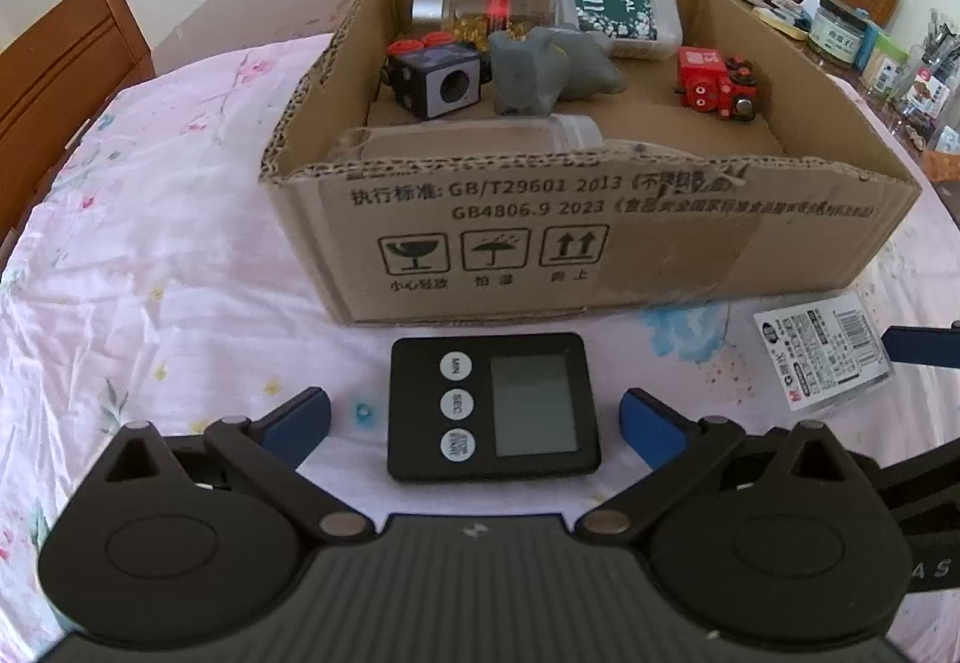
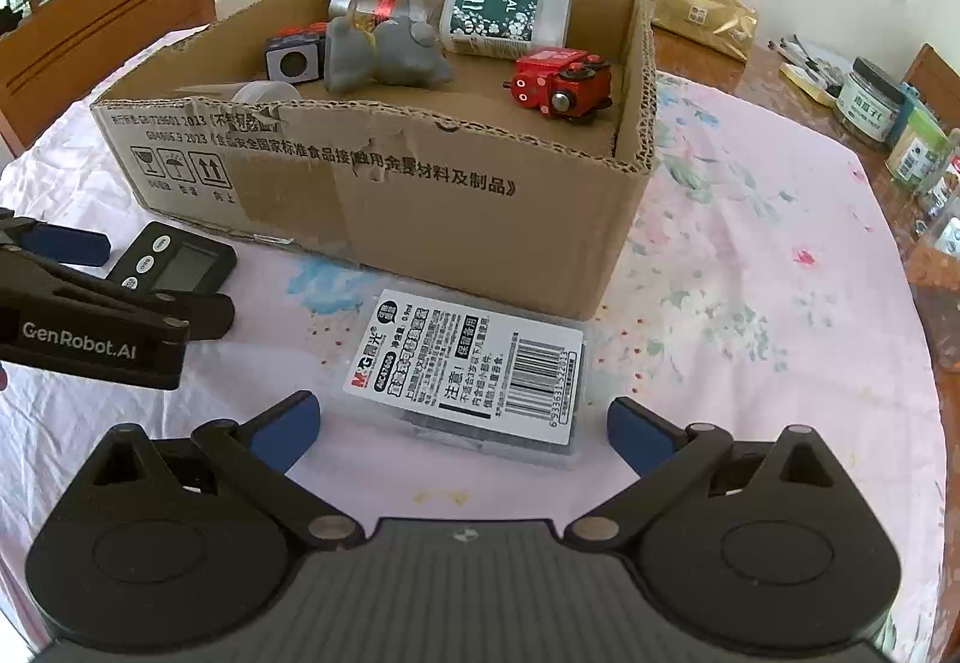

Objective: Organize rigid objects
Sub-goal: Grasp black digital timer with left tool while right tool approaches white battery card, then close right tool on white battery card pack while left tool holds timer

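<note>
A black digital timer (image 1: 493, 406) lies flat on the pink tablecloth in front of the cardboard box (image 1: 600, 243). My left gripper (image 1: 477, 426) is open, one blue finger on each side of the timer, not touching it. A clear plastic case with a white barcode label (image 2: 474, 372) lies in front of the box (image 2: 420, 219). My right gripper (image 2: 465, 432) is open, straddling the case's near end. The timer (image 2: 174, 261) and left gripper (image 2: 90, 315) show at the left of the right wrist view. The case (image 1: 822, 357) shows at the right of the left wrist view.
The box holds a red toy train (image 1: 717, 84), a grey toy animal (image 1: 549, 69), a black cube (image 1: 435, 78), a capsule bottle (image 1: 486, 6), a green-label bottle (image 1: 618, 9) and a clear bottle (image 1: 480, 138). Jars (image 2: 870, 99) crowd the right table edge. Wooden chairs (image 2: 108, 33) surround the table.
</note>
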Demonstrator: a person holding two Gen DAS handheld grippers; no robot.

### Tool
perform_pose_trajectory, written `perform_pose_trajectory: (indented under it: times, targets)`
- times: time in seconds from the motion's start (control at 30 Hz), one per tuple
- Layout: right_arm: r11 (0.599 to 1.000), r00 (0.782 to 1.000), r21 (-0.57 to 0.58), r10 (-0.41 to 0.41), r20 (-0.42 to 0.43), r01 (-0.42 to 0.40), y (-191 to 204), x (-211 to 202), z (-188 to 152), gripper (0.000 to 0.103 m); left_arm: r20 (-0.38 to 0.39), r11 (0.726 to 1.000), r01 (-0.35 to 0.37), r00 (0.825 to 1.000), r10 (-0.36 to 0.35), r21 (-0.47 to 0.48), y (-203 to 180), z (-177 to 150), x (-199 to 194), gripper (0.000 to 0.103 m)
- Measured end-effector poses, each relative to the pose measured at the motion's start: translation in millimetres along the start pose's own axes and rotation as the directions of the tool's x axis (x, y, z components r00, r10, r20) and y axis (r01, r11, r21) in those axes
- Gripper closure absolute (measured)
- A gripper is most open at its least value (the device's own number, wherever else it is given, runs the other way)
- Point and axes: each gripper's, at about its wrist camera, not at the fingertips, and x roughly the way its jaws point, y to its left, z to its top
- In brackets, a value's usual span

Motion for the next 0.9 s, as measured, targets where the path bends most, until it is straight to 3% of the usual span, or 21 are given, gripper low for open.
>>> perform_pose_trajectory:
  times: [0.27,0.7,0.9]
  targets:
    - [1.0,1.0,0.007,-0.006,0.009,0.006,1,2,1,0.0,0.017,0.999,0.025,1.0,-0.025,0.029,-6,2,-8,0.034]
    - [1.0,1.0,0.003,0.005,0.015,-0.005,22,11,14,0.0,0.012,1.0,0.014,1.0,-0.014,0.017,23,1,-10,0.033]
    - [0.998,1.0,0.055,0.014,0.006,-0.014,23,13,22,0.001,0.019,1.0,0.015,1.0,-0.016,0.017,24,-1,-10,0.033]
